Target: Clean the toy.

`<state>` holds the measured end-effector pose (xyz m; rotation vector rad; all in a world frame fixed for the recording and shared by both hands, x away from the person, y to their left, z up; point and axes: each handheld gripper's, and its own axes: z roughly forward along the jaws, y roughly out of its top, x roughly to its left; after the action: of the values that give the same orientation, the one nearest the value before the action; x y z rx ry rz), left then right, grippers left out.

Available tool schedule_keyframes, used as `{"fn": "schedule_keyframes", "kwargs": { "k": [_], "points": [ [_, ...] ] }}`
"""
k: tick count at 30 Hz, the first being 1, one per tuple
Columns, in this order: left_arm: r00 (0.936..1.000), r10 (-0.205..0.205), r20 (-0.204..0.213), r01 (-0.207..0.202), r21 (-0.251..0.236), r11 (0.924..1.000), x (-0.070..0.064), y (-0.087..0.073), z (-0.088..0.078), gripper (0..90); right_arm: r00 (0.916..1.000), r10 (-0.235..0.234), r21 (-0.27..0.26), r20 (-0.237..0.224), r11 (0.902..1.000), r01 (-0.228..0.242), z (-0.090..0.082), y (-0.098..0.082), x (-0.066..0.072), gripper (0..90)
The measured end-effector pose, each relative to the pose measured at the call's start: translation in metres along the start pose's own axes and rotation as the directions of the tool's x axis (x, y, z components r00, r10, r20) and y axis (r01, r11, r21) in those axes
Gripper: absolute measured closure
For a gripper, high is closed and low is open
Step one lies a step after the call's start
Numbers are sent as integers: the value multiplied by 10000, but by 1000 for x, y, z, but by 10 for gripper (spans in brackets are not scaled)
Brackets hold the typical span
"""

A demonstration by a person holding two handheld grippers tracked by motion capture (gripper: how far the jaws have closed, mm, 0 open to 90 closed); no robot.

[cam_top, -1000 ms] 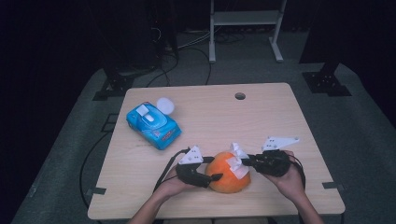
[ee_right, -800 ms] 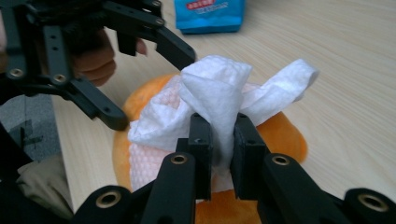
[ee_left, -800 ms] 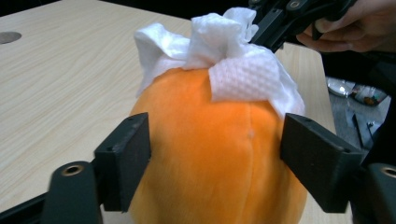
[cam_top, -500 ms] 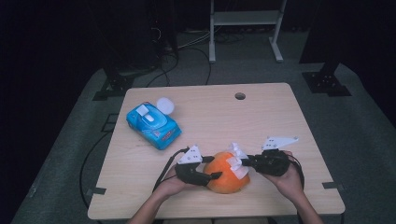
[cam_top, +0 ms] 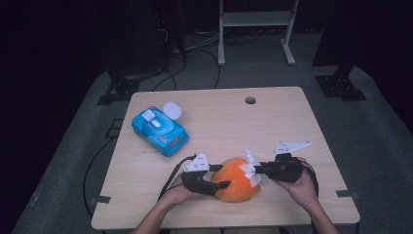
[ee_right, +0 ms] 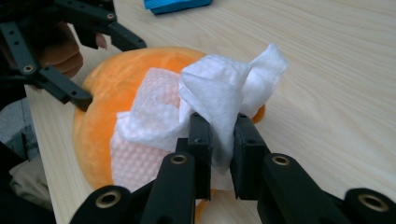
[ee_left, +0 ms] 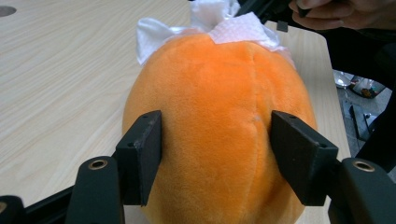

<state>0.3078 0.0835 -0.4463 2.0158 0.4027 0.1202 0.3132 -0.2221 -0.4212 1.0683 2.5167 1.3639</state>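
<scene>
No legible text

You can't read the print on the blue wipes pack (cam_top: 159, 130); it's too small and blurred.

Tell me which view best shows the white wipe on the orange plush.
The right gripper view: the white wipe bunches between that gripper's shut jaws and drapes over the orange plush. The left gripper view catches its far edge behind the plush; the high view shows a small patch.

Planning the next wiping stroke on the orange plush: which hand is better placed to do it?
Right: its gripper already pinches the white wipe against the orange plush, while the left gripper braces the plush.
</scene>
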Motion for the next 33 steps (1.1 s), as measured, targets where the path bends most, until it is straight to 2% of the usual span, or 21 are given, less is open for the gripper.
{"fn": "schedule_keyframes", "kwargs": {
  "k": [2, 5, 8, 10, 14, 16, 19, 21, 23, 25, 29, 31, 33],
  "points": [
    [10000, 46, 13, -46, -1, 10000, -1, 0, 0, 355, 9999, -28, -136, 112, 9999, 29, -3, 1, 0, 794],
    [9996, 235, 134, -235, 15, 9997, -5, 1, 2, 356, 9998, -118, -576, -136, 9983, 110, -4, 8, 4, 794],
    [9995, 269, 159, -269, 34, 9996, -6, 1, 2, 356, 9995, -162, -552, -287, 9984, 146, 0, 9, 6, 793],
    [9995, 253, 192, -253, -14, 9997, -6, 0, 2, 357, 9993, -10, -351, -367, 9994, -3, 3, 6, 3, 793],
    [9993, 329, 201, -330, 13, 9995, -8, 2, 3, 357, 9991, 417, -130, -63, 9990, -418, -1, 1, -4, 794],
    [9989, 401, 227, -401, 28, 9992, -10, 2, 4, 357, 9993, 341, -395, -121, 9986, -346, -4, 4, 1, 794],
    [9990, 366, 249, -366, -20, 9993, -11, 3, 4, 356, 9996, -17, -773, -290, 9970, -5, -4, 14, 12, 793],
    [9991, 252, 335, -251, -7, 9997, -9, 5, 2, 337, 9991, -201, -588, -382, 9981, 178, 2, 16, 17, 793],
    [9989, -23, 459, 27, -73, 10000, -7, 8, -1, 264, 9985, -353, -316, -426, 9989, 340, 8, 13, 20, 793],
    [9985, -453, 299, 456, -73, 9989, -3, 11, -4, 179, 9974, -377, -226, -612, 9991, 364, 7, 11, 20, 793],
    [9914, -1175, 569, 1162, 253, 9929, 3, 6, 0, 92, 9939, -519, -32, -971, 9987, 518, 1, 4, 24, 793],
    [9887, -1268, 798, 1234, 466, 9913, 1, 3, 7, 91, 9937, -579, 9, -963, 9983, 582, 0, 3, 25, 792],
    [9912, -1066, 785, 1032, 469, 9936, -2, 2, 10, 109, 9939, -626, 0, -904, 9980, 628, 0, 4, 26, 792]
  ]
}}
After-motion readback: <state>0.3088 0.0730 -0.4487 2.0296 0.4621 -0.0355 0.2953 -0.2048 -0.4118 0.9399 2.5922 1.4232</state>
